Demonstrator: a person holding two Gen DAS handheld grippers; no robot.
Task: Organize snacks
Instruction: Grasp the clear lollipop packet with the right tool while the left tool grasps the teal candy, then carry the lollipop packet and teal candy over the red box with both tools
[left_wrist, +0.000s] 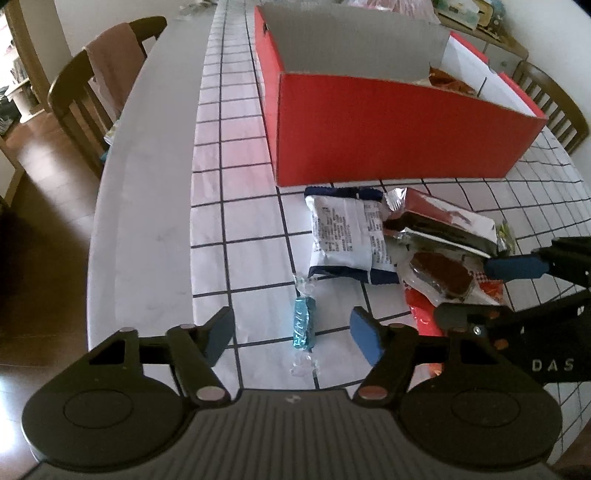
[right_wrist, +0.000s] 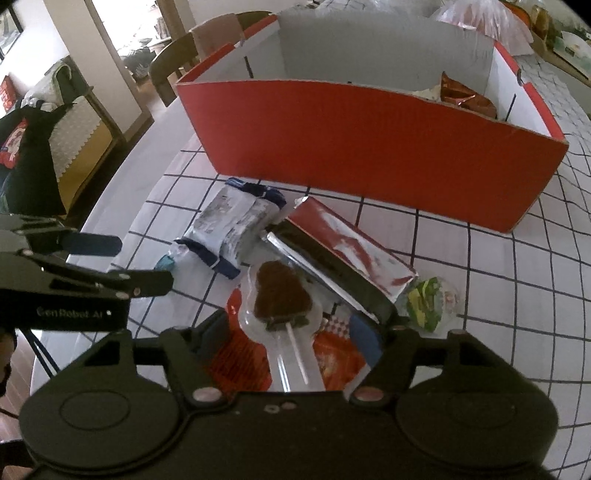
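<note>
Straddling a teal-wrapped candy (left_wrist: 304, 325), the left gripper (left_wrist: 293, 334) fills the lower part of its own view with its blue pads (left_wrist: 364, 338) partly apart; the candy lies on the checked tablecloth (left_wrist: 240, 221) between them, and neither pad touches it. From the right wrist view this gripper (right_wrist: 129, 264) enters at the left edge, and only a sliver of the candy (right_wrist: 165, 263) shows beside it.

The right gripper (right_wrist: 291, 338) sits low in its view, jaws also partly apart, on either side of a chocolate lollipop in clear wrap (right_wrist: 282, 295) that lies on an orange-red packet (right_wrist: 240, 354). Whether the pads press on the wrap cannot be told, since the fingers hide the contact. In the left wrist view the right gripper (left_wrist: 487, 291) reaches in from the right edge around the same lollipop (left_wrist: 441, 275).

Just above, at mid-frame, lie a white and blue packet (right_wrist: 236, 229), a red and silver bag (right_wrist: 343, 251) and a small green-wrapped sweet (right_wrist: 428, 302). The red cardboard box (right_wrist: 369, 147) stands across the upper half, an orange-brown snack bag (right_wrist: 465, 94) showing inside at its right end. A wooden chair (left_wrist: 85, 99) stands at the upper left.
</note>
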